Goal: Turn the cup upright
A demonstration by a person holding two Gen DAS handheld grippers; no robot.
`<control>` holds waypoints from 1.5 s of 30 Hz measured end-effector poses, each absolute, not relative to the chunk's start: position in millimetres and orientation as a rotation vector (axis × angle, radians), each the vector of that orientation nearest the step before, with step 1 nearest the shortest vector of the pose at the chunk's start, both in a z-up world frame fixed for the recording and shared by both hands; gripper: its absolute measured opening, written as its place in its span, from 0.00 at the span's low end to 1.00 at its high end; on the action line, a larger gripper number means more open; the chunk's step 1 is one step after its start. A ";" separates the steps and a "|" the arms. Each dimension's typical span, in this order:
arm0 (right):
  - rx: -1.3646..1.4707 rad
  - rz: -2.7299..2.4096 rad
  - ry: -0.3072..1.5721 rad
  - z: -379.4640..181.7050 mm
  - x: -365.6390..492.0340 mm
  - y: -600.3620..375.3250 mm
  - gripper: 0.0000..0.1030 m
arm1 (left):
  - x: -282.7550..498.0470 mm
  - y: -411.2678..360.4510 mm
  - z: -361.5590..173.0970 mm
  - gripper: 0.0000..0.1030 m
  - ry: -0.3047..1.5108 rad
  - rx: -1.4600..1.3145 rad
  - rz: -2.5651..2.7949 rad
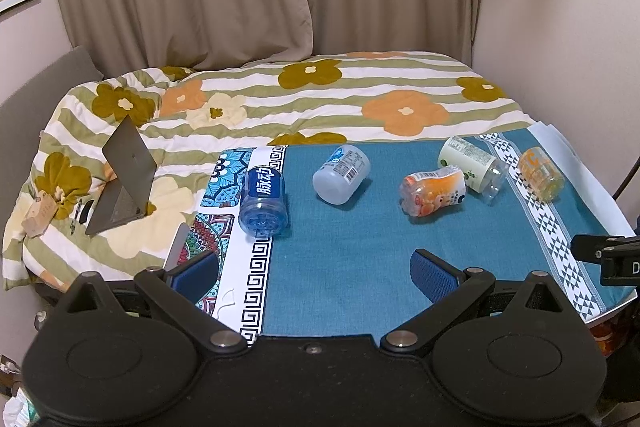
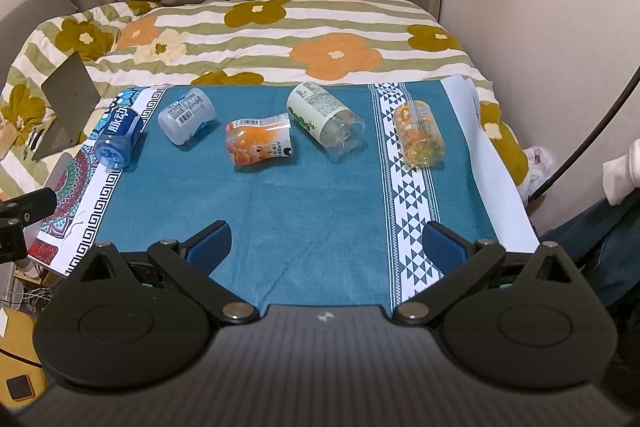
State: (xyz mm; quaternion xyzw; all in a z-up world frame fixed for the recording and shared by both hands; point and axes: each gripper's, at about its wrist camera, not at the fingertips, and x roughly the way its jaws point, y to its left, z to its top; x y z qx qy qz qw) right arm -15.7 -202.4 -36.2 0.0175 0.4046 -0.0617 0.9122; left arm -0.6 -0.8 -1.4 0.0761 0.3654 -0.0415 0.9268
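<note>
Clear plastic is what all five cups are made of, and all lie on their sides on the teal cloth [image 2: 304, 195], so rolling is the main risk judged here: a cup nudged off-centre by one pad could be sent spinning away, and the yellow cup [image 2: 419, 134], lying near the cloth's white right margin, could be pushed toward the table edge. Thin walls could also be crushed or squirted out by a hard squeeze; the orange cup [image 2: 259, 141] already looks crumpled. Both tools are held back at the near edge with jaws spread wide and nothing between them. From the right gripper [image 2: 326, 247], the green cup [image 2: 325, 121] is seen at 12 o'clock, the yellow one at 1, the orange at 11, all well apart from the pads. From the left gripper [image 1: 316, 277], the white cup [image 1: 341, 174] is found at 12, the blue cup [image 1: 264, 202] at 11, likewise well clear.
</note>
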 end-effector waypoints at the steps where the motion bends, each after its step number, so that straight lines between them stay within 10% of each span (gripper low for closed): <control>1: 0.035 -0.127 0.834 -36.3 -16.0 -201.8 1.00 | -0.2 -0.4 -1.2 1.00 0.750 0.153 -0.085; 45: 0.043 -0.126 0.837 -34.4 -11.6 -199.9 1.00 | 2.2 1.6 2.5 1.00 0.749 0.149 -0.083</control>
